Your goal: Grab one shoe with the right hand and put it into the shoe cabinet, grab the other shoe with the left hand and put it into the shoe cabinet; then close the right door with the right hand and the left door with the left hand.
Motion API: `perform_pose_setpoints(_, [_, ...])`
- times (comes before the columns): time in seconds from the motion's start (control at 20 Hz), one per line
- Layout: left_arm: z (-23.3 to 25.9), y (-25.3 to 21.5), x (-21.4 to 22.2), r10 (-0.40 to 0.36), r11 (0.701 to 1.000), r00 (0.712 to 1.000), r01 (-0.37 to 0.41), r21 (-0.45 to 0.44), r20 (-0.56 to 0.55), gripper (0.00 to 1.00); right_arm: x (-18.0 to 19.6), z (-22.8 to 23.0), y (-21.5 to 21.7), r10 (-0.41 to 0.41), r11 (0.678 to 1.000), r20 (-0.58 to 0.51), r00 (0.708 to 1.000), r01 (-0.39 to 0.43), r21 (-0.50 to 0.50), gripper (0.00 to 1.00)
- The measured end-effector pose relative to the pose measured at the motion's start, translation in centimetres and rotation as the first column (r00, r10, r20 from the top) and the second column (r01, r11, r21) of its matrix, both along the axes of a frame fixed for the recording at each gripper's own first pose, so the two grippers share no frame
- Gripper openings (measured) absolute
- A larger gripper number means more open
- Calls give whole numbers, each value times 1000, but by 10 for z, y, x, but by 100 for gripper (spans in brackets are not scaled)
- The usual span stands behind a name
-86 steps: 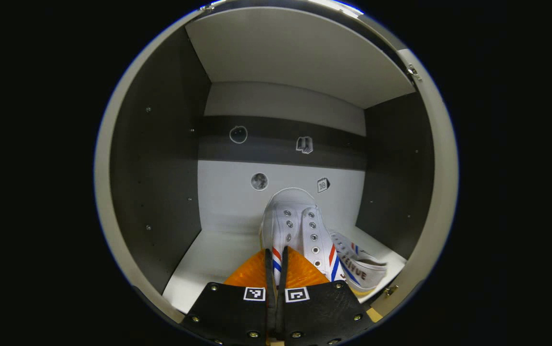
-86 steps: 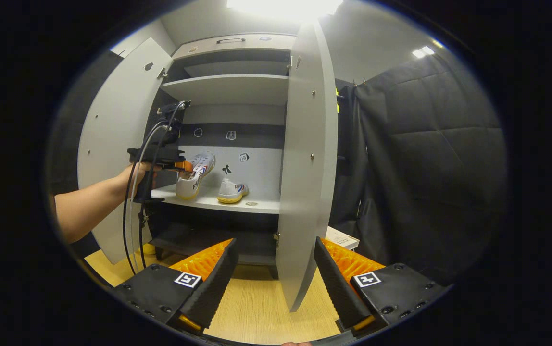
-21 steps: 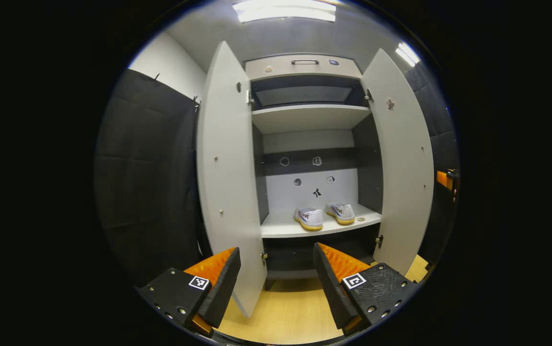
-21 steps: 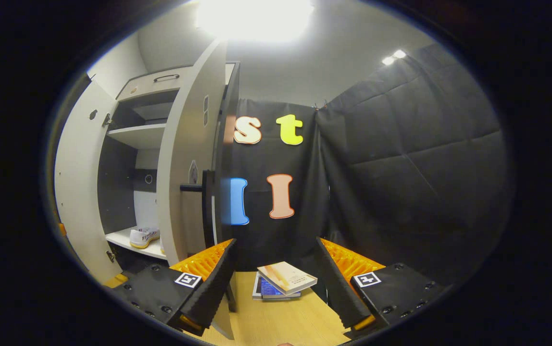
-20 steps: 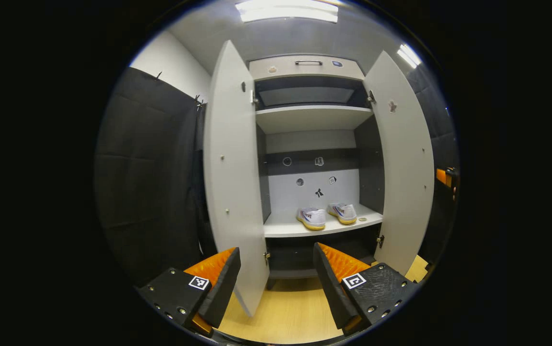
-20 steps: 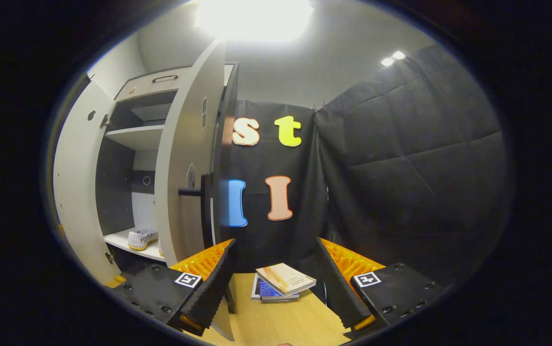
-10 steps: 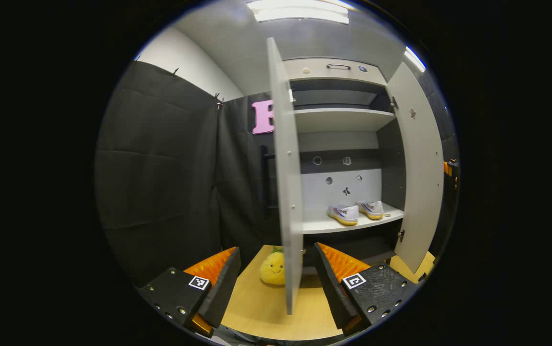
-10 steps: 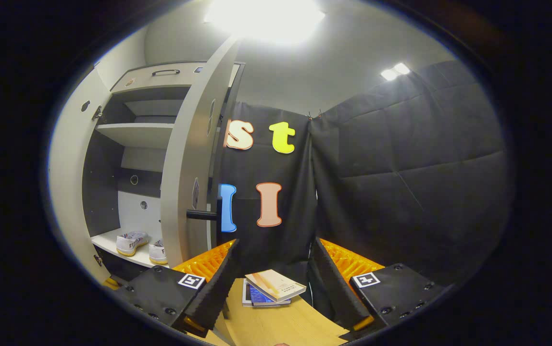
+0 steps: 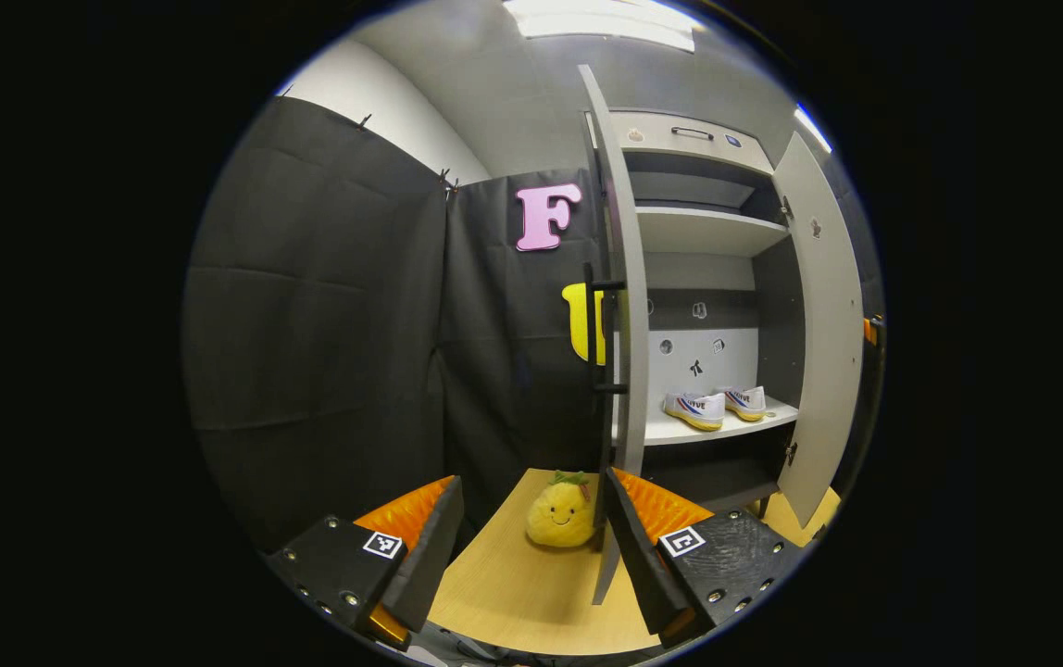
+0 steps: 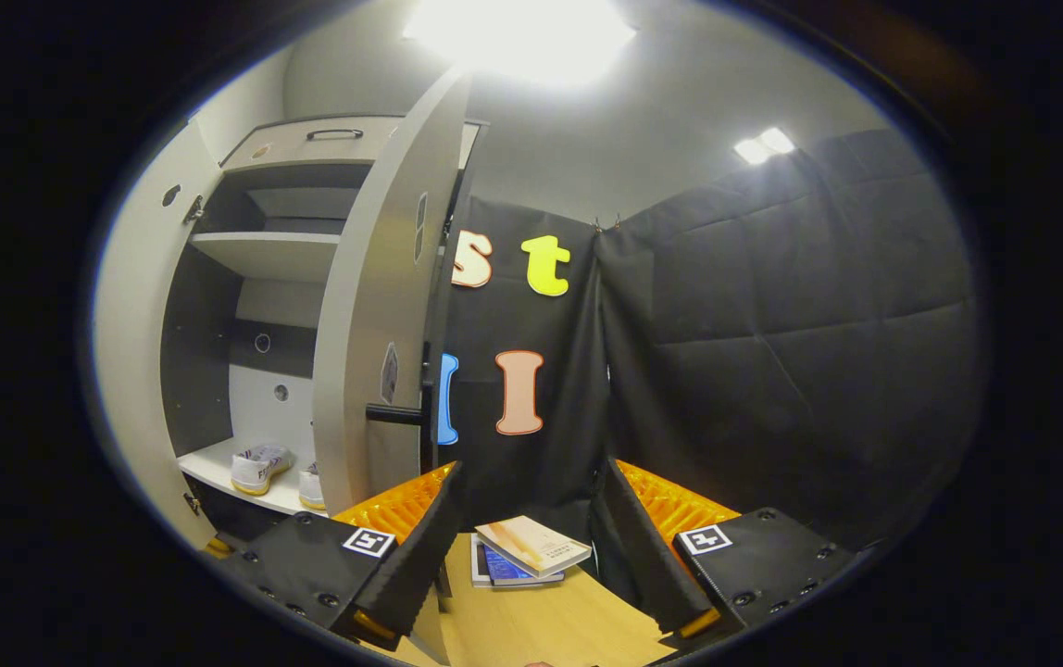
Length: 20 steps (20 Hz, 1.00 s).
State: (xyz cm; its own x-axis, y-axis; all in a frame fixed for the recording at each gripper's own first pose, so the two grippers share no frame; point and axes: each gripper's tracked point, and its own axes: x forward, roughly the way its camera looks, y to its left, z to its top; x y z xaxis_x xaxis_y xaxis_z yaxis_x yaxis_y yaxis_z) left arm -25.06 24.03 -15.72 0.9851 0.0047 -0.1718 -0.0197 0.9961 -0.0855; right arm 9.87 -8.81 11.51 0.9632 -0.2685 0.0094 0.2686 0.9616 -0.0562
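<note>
Two white shoes with yellow soles stand side by side on the cabinet's middle shelf (image 9: 670, 432): one shoe (image 9: 694, 409) nearer, the other shoe (image 9: 746, 402) beside it. In the right gripper view one shoe (image 10: 258, 468) shows whole, while the second shoe (image 10: 311, 486) is half hidden by the right door (image 10: 374, 306). Both doors stand open. My left gripper (image 9: 531, 556) is open and empty, just outside the left door (image 9: 622, 278), near its dark handle (image 9: 592, 338). My right gripper (image 10: 518, 547) is open and empty, just outside the right door, near its handle (image 10: 397, 414).
A yellow plush toy (image 9: 561, 512) sits on the wooden floor (image 9: 513, 593) by the left door's foot. A few books (image 10: 522, 551) lie on the floor behind the right door. Black cloth walls close in on both sides.
The left gripper view has swung left, from facing the open cabinet to the left door's edge and outer handle, after letting go of the shoe earlier. The right gripper view shifted only slightly.
</note>
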Motion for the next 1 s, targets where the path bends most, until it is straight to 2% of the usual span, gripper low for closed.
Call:
perform_pose_setpoints(0.45, [-10, 15, 10, -17, 1000, 1000, 17, -12, 1, 81, 0, 1, 47, 52, 999, 8, 999, -52, 5, 95])
perform_pose_setpoints(0.5, [-11, 17, 11, -18, 1000, 1000, 18, -13, 0, 81, 0, 1, 53, 62, 998, 9, 998, -62, 4, 92])
perform_pose_setpoints(0.65, [-13, 26, 9, -12, 1000, 1000, 12, -15, 0, 81, 5, 1, 77, 106, 994, 15, 994, -106, 9, 92])
perform_pose_setpoints(0.85, [-17, 44, 6, 8, 1000, 1000, -8, -6, -6, 81, 24, 1, 117, 173, 984, 21, 985, -173, 31, 92])
perform_pose_setpoints(0.9, [-18, 51, 5, 17, 1000, 1000, -17, -2, -9, 81, 30, 1, 126, 185, 982, 24, 982, -186, 31, 95])
perform_pose_setpoints(1.0, [-21, 62, 1, 37, 999, 999, -37, 3, -15, 81, 42, 1, 145, 216, 976, 26, 976, -216, 21, 95])
